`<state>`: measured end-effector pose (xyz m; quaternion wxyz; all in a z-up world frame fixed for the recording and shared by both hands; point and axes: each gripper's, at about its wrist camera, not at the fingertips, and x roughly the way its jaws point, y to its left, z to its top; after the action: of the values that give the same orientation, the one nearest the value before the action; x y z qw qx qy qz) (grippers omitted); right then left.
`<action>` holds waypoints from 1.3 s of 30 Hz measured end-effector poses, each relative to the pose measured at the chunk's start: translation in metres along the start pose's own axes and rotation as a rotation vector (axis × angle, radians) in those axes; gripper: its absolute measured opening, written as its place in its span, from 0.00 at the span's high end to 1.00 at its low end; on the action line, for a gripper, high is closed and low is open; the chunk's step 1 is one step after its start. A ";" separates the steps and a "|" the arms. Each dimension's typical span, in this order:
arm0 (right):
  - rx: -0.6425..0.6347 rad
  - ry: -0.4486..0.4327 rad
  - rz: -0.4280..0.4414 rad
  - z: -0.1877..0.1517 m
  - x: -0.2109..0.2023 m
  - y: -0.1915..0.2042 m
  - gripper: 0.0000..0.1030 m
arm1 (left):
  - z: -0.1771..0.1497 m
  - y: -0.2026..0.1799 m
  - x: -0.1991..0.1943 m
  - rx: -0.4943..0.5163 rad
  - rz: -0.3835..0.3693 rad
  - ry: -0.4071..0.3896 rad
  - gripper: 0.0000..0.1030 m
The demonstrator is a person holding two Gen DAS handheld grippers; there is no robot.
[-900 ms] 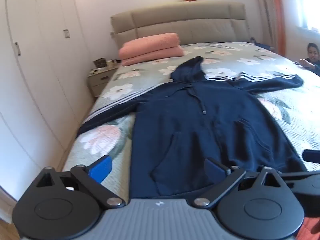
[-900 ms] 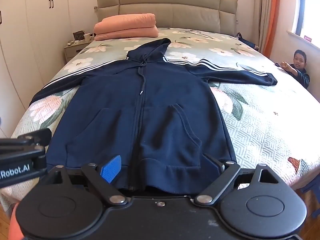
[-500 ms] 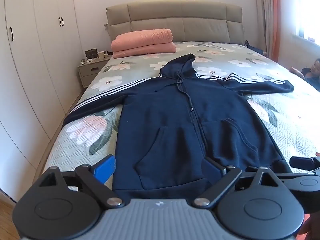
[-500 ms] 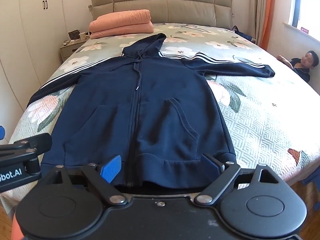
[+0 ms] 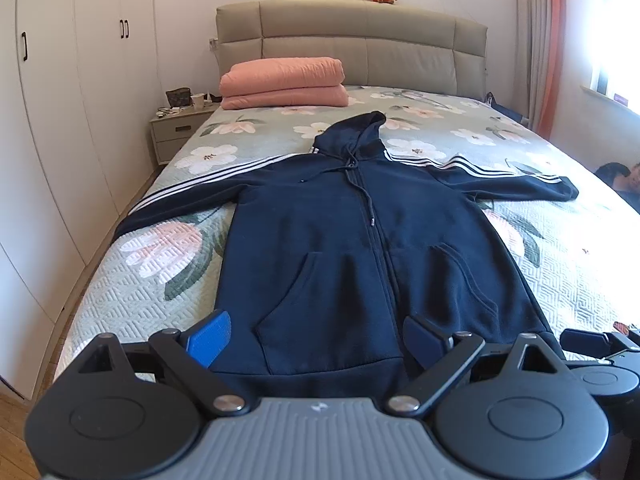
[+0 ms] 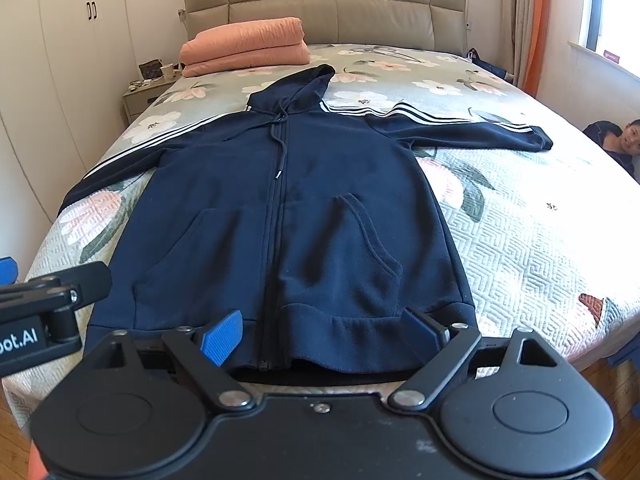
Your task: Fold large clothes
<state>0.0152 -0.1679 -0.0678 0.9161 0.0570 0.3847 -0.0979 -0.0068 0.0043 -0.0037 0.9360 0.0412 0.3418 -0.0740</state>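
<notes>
A navy zip hoodie [image 5: 360, 240] with white-striped sleeves lies flat and face up on the bed, sleeves spread to both sides, hood toward the headboard. It also shows in the right wrist view [image 6: 288, 208]. My left gripper [image 5: 316, 340] is open and empty, hovering just short of the hoodie's hem. My right gripper [image 6: 324, 332] is open and empty, over the hem near the zip. Each gripper's body shows at the edge of the other's view.
The bed [image 5: 568, 264] has a floral quilt. A folded pink blanket [image 5: 282, 82] lies by the headboard. A nightstand [image 5: 176, 128] and white wardrobes [image 5: 60, 120] stand at the left. A person [image 6: 620, 140] sits low at the bed's right side.
Both grippers have swung and shifted so that the hoodie sits more centred in each view. The hoodie has not moved. Both grippers stay open.
</notes>
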 end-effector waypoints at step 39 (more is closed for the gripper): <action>0.006 0.038 0.015 -0.004 0.006 0.000 0.01 | -0.010 0.020 0.017 -0.048 0.084 0.052 0.07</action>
<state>0.0164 -0.1681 -0.0750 0.9091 0.0645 0.4013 -0.0913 0.0026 0.0234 -0.0218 0.9297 0.0348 0.3658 -0.0252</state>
